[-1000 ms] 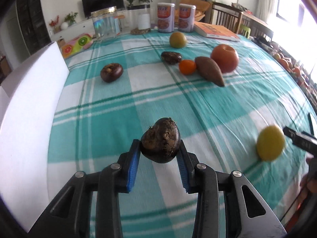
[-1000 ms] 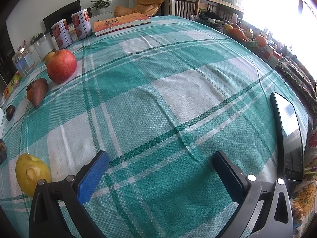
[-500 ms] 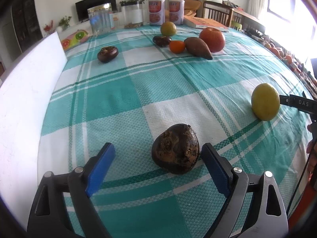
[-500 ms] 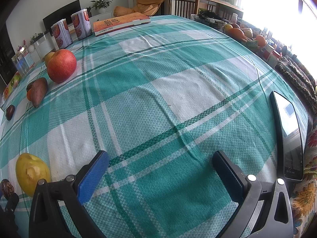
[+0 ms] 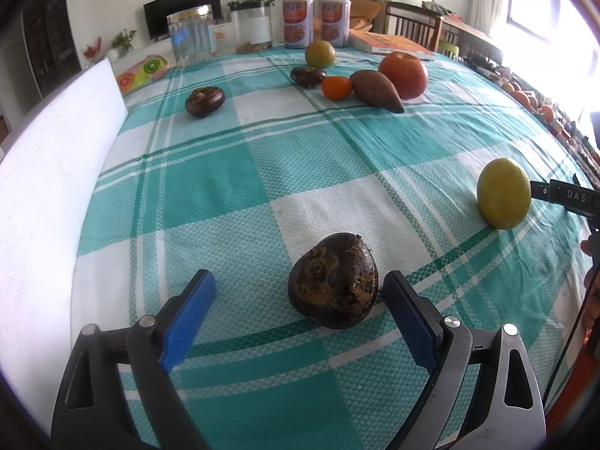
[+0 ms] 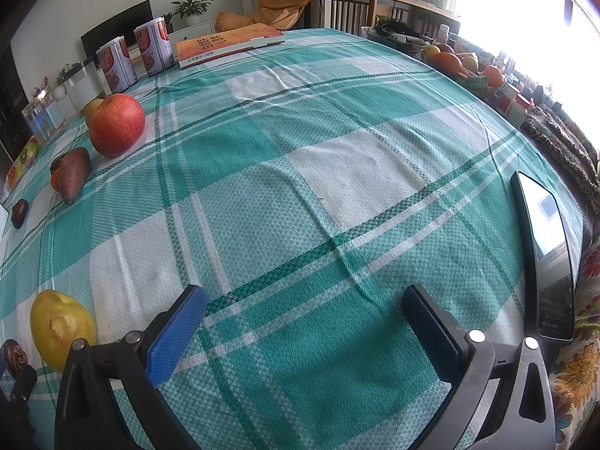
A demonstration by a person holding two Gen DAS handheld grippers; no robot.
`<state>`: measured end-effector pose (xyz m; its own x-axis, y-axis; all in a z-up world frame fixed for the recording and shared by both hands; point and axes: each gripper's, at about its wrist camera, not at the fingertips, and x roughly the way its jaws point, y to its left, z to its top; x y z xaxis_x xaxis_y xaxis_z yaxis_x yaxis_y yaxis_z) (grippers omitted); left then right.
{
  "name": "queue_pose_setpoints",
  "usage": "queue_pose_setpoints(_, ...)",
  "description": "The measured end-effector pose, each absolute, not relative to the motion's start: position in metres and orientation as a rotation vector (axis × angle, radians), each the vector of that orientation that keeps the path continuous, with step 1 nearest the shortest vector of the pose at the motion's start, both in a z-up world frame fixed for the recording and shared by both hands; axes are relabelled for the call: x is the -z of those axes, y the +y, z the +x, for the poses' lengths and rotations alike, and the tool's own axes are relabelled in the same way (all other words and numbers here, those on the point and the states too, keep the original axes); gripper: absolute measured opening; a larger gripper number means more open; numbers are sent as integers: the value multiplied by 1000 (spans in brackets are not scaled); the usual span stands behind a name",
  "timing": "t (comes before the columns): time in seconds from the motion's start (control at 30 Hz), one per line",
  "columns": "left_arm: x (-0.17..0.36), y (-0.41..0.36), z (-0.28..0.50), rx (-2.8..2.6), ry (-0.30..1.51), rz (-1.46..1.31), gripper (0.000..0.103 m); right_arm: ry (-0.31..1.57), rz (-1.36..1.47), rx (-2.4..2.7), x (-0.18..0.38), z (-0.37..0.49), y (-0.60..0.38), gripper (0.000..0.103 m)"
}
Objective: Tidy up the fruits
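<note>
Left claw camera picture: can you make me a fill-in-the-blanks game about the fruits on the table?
1. The dark brown fruit lies between the left claw's two ____ pads.
2. The red apple sits beside a pointed brown ____.
3. The tablecloth is white and ____ checked.
4. The right claw holds ____.

Missing words: blue; sweet potato; green; nothing

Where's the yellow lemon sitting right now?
In the left wrist view the yellow lemon sits on the checked tablecloth at the right edge, beyond the dark brown fruit.
</note>
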<state>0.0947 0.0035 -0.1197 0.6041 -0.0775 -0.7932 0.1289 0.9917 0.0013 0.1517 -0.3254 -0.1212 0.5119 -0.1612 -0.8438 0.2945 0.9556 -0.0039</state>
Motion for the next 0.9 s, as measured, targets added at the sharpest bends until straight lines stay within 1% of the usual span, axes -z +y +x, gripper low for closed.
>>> queue_pose_setpoints(0.03, 120, 4, 95, 119, 915, 60, 93, 980, 158, 266, 118, 150, -326, 102)
queue_pose_setpoints(0.07, 120, 4, 95, 120, 915, 60, 93, 938, 181, 236, 111, 145, -325, 97)
queue_pose_setpoints(0.1, 120, 4, 95, 119, 914, 60, 93, 880, 211, 186, 101, 138, -324, 96)
queue_pose_setpoints(0.2, 120, 4, 95, 119, 915, 61, 93, 717, 241, -52, 71, 113, -300, 96)
queue_pose_setpoints(0.23, 120, 4, 95, 117, 915, 61, 94, 691, 230, -142, 65, 107, -288, 98)
queue_pose_setpoints(0.3, 120, 4, 95, 116, 915, 61, 94, 701, 170, -275, 63, 105, -259, 101)
queue_pose_setpoints(0.4, 120, 5, 95, 116, 915, 60, 94, 805, 22, -290, 80, 119, -219, 101)
queue_pose_setpoints(0.5, 120, 5, 95, 116, 915, 59, 94, 888, 39, -299, 100, 135, -208, 100)
queue_pose_setpoints(0.53, 120, 5, 95, 117, 915, 59, 94, 911, 64, -296, 107, 140, -209, 96)
queue_pose_setpoints(0.57, 120, 5, 95, 120, 916, 54, 94, 933, 85, -297, 112, 144, -208, 87)
queue_pose_setpoints(0.6, 120, 6, 95, 125, 916, 48, 94, 954, 102, -299, 118, 147, -210, 81)
queue_pose_setpoints(0.63, 120, 7, 95, 132, 917, 47, 94, 936, 85, -285, 117, 147, -209, 76)
queue_pose_setpoints(0.7, 118, 10, 94, 156, 925, 34, 93, 937, 80, -305, 118, 144, -207, 54)
queue_pose_setpoints(0.73, 116, 13, 93, 177, 929, 9, 93, 933, 70, -300, 118, 142, -206, 51)
queue_pose_setpoints(0.83, 110, 20, 90, 248, 930, -61, 91, 907, 70, -305, 113, 137, -206, 51)
queue_pose_setpoints(0.9, 106, 17, 88, 257, 914, -32, 91, 896, 91, -323, 109, 134, -209, 51)
